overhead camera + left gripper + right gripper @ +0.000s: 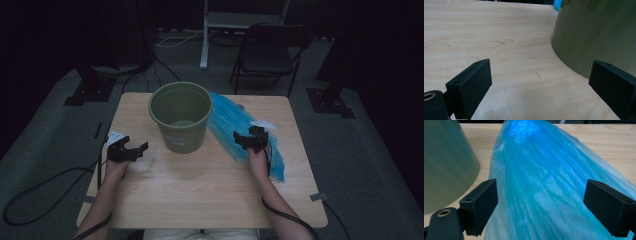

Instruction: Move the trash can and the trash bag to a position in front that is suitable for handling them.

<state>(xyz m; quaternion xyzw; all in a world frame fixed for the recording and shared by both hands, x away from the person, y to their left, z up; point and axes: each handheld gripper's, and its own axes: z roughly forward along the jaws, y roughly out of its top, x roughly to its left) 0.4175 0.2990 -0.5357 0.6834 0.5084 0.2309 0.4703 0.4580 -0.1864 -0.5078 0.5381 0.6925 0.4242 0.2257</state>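
Blue, thin and translucent, the plastic bag (240, 130) lies flat on the wooden table (200, 195) in the high view, just right of the upright olive-green bin (181, 116); the right gripper (250, 141) rests over it, the left gripper (131, 151) on bare wood left of the bin. Left gripper view: jaws stand wide apart, empty, with the bin wall (599, 35) near. Right gripper view: jaws spread wide over the bag (541, 185), whose creased film narrows toward the far end. A good pick probably means lowering until one jaw slides under a fold, then pinching a single bunched layer, not wood.
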